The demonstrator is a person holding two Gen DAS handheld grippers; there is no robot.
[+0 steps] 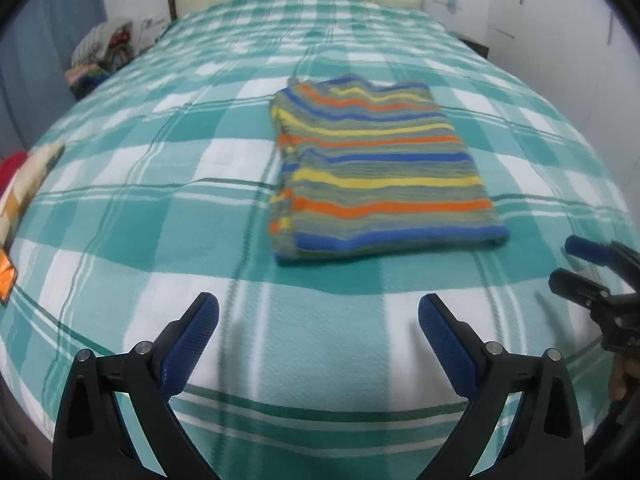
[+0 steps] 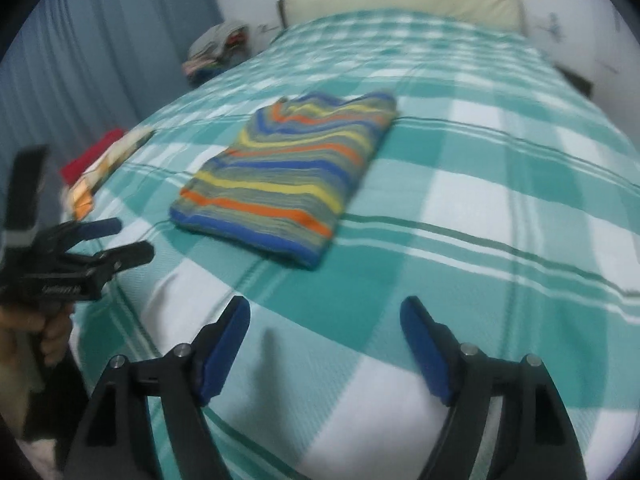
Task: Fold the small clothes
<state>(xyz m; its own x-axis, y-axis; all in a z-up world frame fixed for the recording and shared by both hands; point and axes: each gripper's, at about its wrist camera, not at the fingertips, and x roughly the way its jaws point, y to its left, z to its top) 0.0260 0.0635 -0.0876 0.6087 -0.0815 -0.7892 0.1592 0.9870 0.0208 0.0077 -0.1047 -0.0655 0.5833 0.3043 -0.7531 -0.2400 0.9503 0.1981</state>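
Striped garment (image 1: 380,168) lies folded flat on the checked bedspread (image 1: 160,220). Left gripper (image 1: 318,320) and right gripper (image 2: 325,322) both near its front edge, jaws apart, nothing between them.

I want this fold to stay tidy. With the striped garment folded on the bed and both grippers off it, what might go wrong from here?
The striped garment's left edge looks bunched, so the layers may slip apart. The open left hand-held gripper or right hand-held gripper might snag it in passing.
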